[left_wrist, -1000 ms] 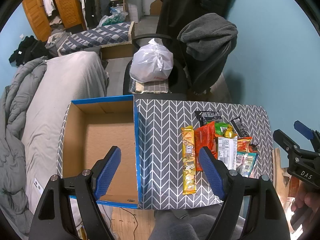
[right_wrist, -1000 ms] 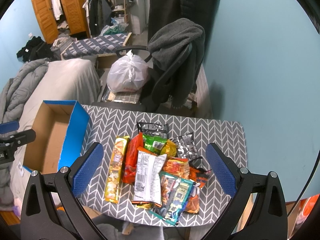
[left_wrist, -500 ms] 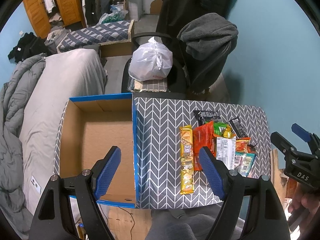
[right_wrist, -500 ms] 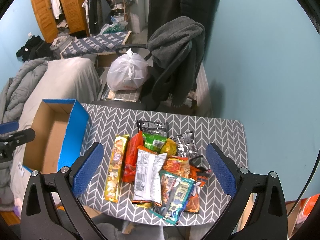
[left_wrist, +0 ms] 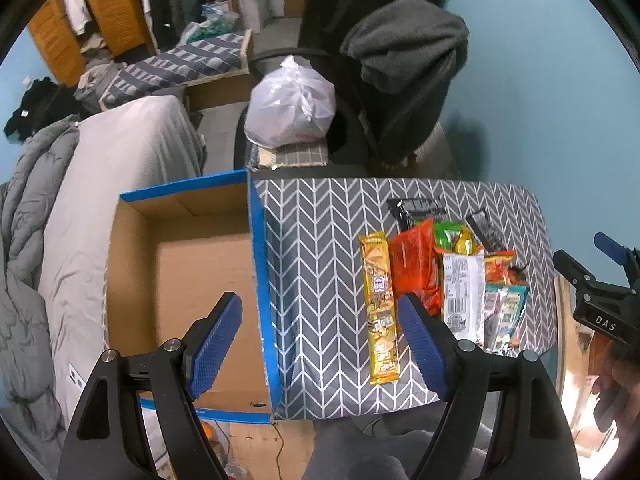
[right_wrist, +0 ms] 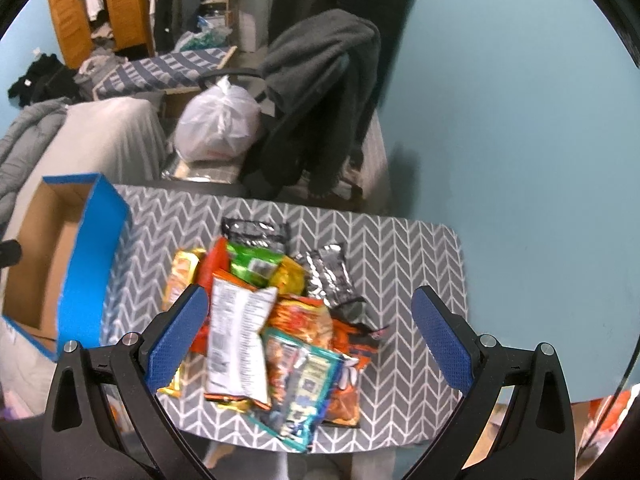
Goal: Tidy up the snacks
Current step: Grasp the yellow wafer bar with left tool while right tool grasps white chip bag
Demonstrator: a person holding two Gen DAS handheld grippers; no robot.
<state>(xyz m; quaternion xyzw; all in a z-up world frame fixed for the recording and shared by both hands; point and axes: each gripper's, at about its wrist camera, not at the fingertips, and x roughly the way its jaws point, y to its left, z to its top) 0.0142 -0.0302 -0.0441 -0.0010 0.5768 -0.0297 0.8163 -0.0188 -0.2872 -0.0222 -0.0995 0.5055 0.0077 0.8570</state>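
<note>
Cardboard floor of the blue-edged box [left_wrist: 188, 280] is seen only from the left wrist. Snack packets [right_wrist: 260, 320] are heaped on the chevron-clothed table [right_wrist: 400, 248], with a draped chair [right_wrist: 320, 92] behind. Both left gripper [left_wrist: 320, 332] and right gripper [right_wrist: 312, 332] are held spread, empty; the right one has been lowered closer to the heap.

White plastic bag [left_wrist: 290, 106] on chair seat, grey blanket [left_wrist: 404, 60] over backrest.
</note>
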